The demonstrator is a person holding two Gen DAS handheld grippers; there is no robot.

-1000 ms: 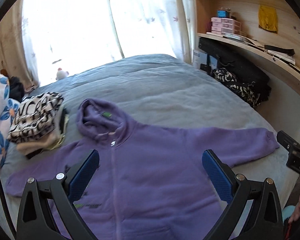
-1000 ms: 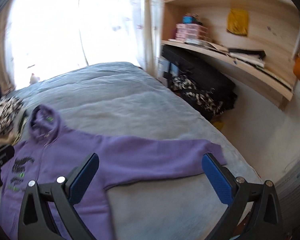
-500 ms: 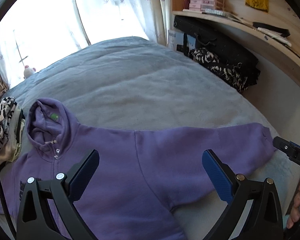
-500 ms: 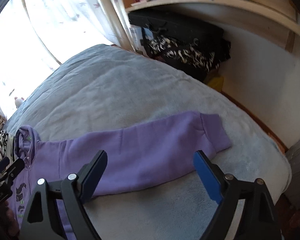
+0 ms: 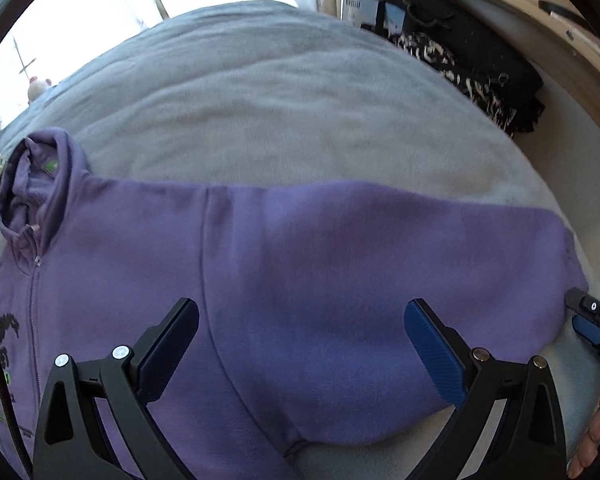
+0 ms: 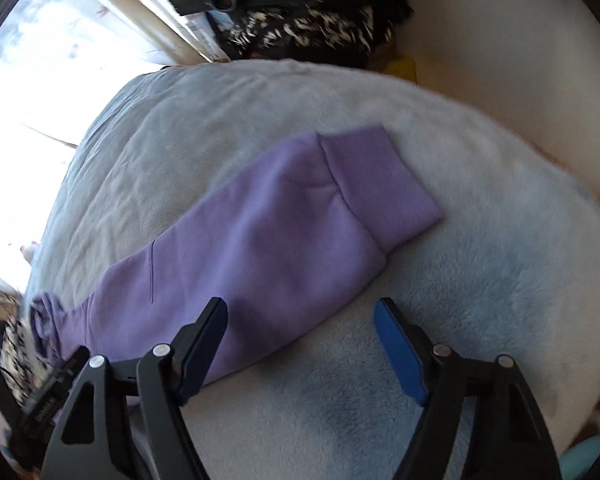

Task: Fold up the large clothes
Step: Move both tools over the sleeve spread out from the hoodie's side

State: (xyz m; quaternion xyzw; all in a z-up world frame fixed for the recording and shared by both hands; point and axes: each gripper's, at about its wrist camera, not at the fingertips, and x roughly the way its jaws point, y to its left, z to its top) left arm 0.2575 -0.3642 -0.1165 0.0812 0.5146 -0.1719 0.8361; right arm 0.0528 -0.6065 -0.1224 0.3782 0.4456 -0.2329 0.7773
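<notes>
A purple zip hoodie [image 5: 300, 280] lies flat, front up, on a grey bed [image 5: 280, 112], hood [image 5: 32, 184] at the left and one sleeve stretched right. My left gripper [image 5: 300, 336] is open and empty, low over the sleeve near the armpit. The right wrist view shows the same sleeve [image 6: 240, 260] and its cuff [image 6: 376, 196]. My right gripper [image 6: 300, 340] is open and empty, just above the sleeve's near edge by the cuff. It also shows in the left wrist view [image 5: 592, 324], at the cuff end.
A black bag [image 5: 472, 44] and a black-and-white patterned cloth [image 5: 452, 68] lie beyond the bed's right side under a wooden shelf [image 5: 560, 28]. A folded patterned pile [image 6: 16, 344] sits left of the hood. A bright curtained window [image 6: 28, 88] is behind the bed.
Both grippers have dropped lower and closer to the right sleeve. The right gripper has swung down toward the cuff. Both stay open.
</notes>
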